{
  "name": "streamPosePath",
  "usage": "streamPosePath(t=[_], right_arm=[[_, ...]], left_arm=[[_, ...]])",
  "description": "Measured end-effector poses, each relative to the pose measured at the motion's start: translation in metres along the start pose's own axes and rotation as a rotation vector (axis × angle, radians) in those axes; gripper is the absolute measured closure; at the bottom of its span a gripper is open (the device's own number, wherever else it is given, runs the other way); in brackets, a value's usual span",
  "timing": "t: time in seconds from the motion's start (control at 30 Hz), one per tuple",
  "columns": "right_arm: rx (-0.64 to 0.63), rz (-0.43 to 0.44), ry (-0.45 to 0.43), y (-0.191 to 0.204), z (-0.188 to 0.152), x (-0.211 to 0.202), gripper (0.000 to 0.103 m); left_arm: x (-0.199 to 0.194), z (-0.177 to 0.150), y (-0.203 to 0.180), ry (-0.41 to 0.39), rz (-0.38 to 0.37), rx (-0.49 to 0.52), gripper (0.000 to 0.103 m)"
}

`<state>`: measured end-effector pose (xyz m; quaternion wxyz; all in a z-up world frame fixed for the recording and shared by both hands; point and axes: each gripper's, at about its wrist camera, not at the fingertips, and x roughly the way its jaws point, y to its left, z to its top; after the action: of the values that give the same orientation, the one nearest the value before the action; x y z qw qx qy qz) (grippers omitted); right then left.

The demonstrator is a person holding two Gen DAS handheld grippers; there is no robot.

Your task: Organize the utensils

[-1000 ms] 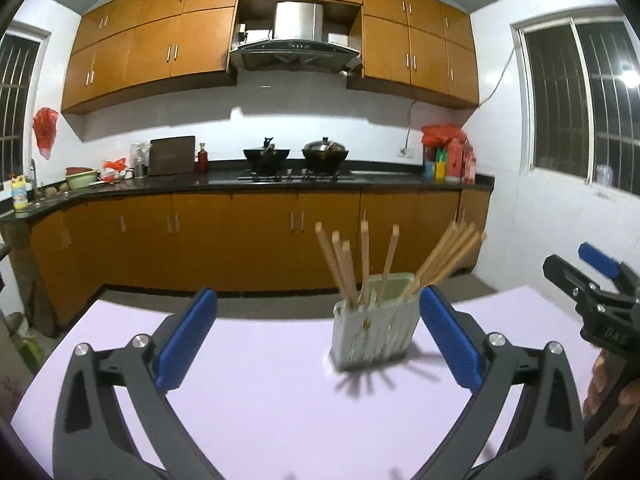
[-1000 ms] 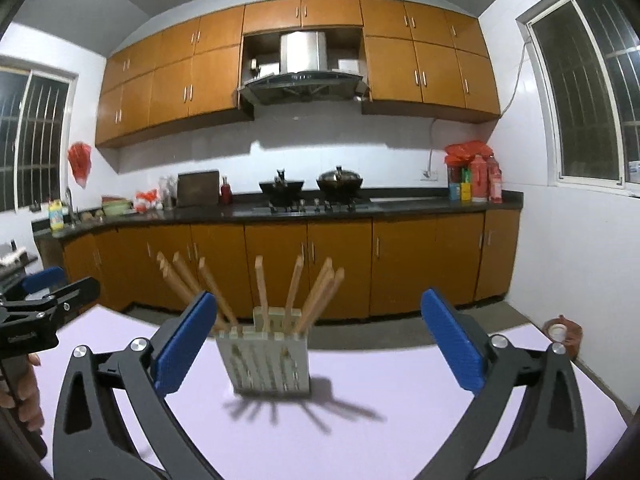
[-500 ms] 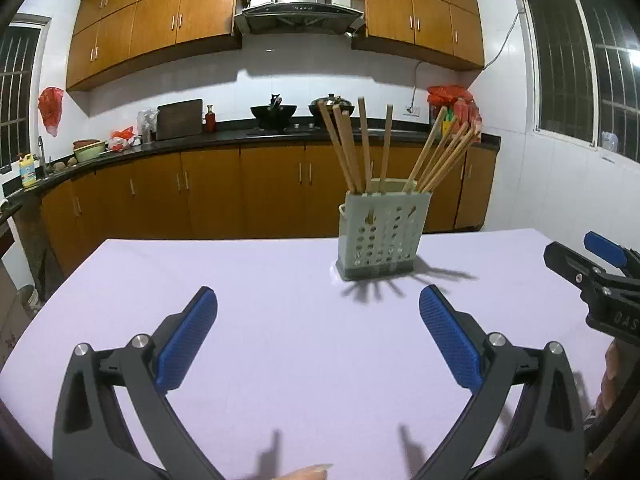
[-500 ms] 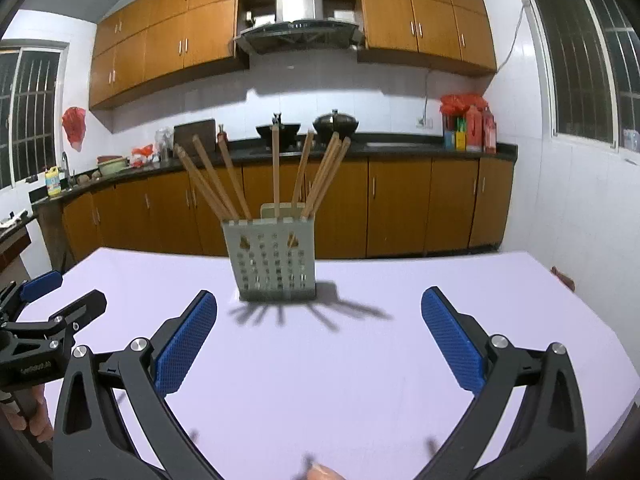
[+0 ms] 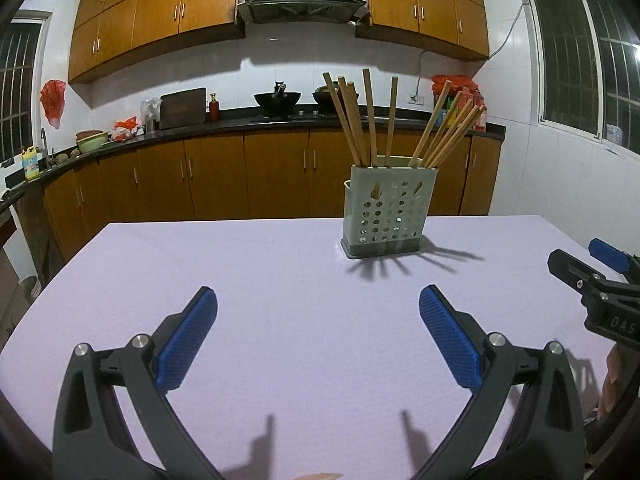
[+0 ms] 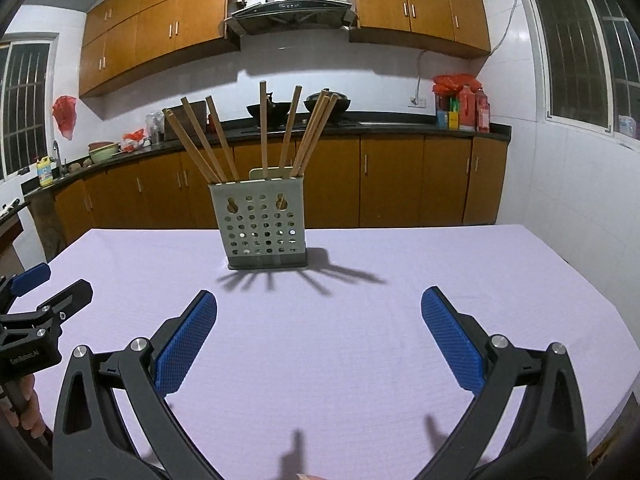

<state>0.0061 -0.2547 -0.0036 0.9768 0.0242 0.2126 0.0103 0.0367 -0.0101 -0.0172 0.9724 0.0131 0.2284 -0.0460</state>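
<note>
I am holding left gripper point(image 5: 318, 312) and right gripper point(image 6: 319, 312) near, both spread apart, empty; chopsticks point(image 6: 262, 136) are standing fanned in far holder point(image 6: 262, 226), apparently sorted.

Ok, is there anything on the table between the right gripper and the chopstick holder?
Nothing visible. Bare purple table lies between the open right gripper and the chopstick holder. The left gripper sits off to the side, out of that path.
</note>
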Motion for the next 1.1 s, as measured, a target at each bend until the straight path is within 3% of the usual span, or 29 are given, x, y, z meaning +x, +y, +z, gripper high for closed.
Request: streamPosePath(t=[1.1], right_arm=[[0.005, 0.013, 0.007, 0.0018, -0.0005, 0.0028, 0.002]], left_arm=[[0.0023, 0.0017, -0.0062, -0.002, -0.014, -0.004, 0.004]])
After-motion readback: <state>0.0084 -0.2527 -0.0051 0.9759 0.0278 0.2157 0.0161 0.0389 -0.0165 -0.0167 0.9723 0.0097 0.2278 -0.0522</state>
